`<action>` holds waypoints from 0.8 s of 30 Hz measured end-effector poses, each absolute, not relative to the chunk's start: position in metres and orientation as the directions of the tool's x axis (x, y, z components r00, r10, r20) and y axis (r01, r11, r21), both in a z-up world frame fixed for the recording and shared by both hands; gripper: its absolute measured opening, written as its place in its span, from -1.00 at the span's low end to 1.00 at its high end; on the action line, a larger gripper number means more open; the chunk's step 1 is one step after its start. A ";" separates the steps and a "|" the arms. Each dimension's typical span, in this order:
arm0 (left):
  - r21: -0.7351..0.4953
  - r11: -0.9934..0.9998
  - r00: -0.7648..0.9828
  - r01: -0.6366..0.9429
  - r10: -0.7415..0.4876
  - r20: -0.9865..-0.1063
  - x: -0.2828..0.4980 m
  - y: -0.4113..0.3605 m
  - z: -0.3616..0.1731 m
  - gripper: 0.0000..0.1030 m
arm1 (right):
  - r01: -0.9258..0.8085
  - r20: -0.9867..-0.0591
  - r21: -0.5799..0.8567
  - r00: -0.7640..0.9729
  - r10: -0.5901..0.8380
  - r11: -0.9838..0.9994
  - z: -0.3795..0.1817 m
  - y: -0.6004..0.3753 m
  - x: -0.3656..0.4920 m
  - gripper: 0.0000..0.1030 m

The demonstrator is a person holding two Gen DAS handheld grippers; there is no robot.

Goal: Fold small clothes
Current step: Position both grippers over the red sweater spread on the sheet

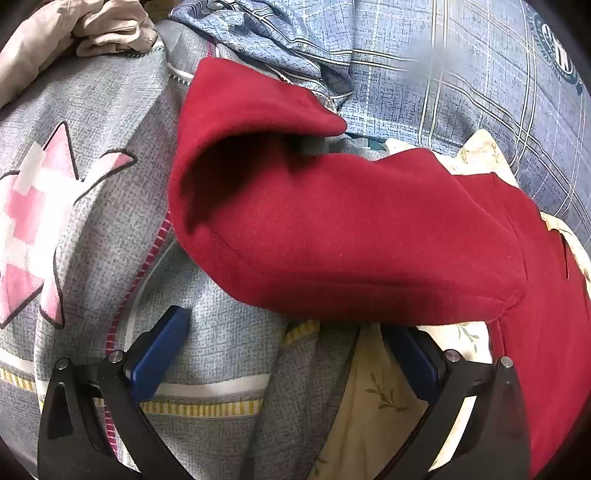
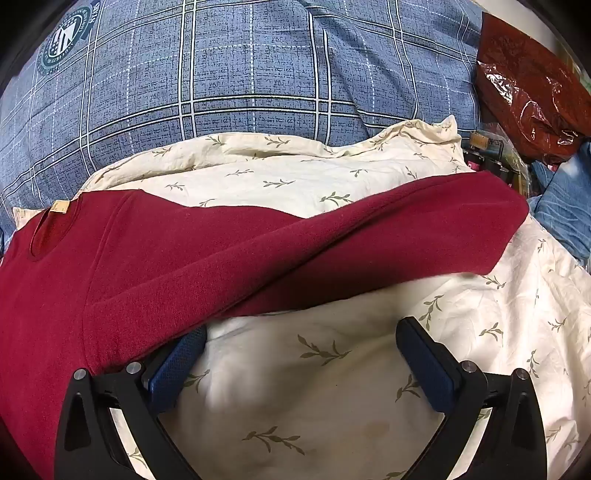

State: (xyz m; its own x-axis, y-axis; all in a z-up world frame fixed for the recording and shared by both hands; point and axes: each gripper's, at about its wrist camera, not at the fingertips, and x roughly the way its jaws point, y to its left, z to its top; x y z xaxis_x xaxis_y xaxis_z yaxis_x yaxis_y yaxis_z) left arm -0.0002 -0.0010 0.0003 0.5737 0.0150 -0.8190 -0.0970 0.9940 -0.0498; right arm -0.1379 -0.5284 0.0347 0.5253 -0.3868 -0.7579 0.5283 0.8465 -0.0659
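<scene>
A dark red long-sleeved top [image 2: 155, 258] lies on a cream leaf-print cloth [image 2: 332, 369], neckline with a tan label at the left. One sleeve [image 2: 406, 229] stretches to the right. My right gripper [image 2: 301, 332] is open, its left finger tucked under the sleeve's lower edge. In the left wrist view the other sleeve [image 1: 332, 240] lies curled with its cuff opening towards the upper left. My left gripper [image 1: 284, 325] is open just below that sleeve, its right finger partly hidden under the red fabric.
A grey quilt [image 1: 110, 184] with a pink star print lies at the left. A blue plaid duvet [image 2: 221, 74] lies behind. A beige garment [image 1: 92, 29] sits at the top left. A red plastic bag [image 2: 528, 81] and blue denim [image 2: 561, 206] lie at the right.
</scene>
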 end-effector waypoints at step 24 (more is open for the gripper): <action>-0.014 0.994 0.636 -0.107 0.057 -0.769 -0.047 -0.007 0.031 1.00 | 0.532 -0.758 -0.070 0.521 -0.392 0.844 0.037 -0.527 -0.137 0.99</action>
